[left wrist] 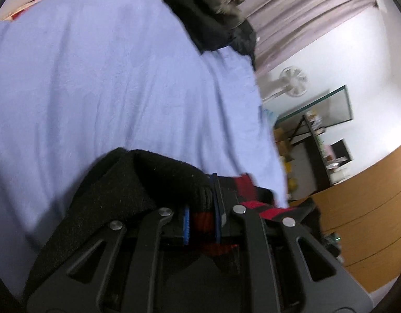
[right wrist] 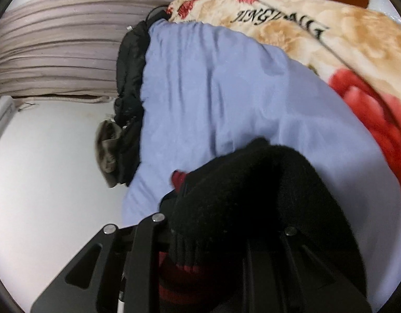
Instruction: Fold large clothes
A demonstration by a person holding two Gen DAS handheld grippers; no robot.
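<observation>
Left gripper (left wrist: 203,219) pinching black-and-red sweater (left wrist: 138,182) between blue pads (left wrist: 186,224). Right gripper (right wrist: 200,234) buried under same sweater (right wrist: 252,187); finger state impossible to tell. Sweater draped over both grippers above blue sheet (left wrist: 109,78). Floral blanket (right wrist: 330,39) beyond sheet.

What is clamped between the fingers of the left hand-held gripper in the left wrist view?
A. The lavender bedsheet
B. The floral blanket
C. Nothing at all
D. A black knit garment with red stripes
D: the left hand-held gripper is shut on the black knit garment with red stripes, whose ribbed edge sits between the blue pads, while the lavender bedsheet lies spread out beyond it.
</observation>
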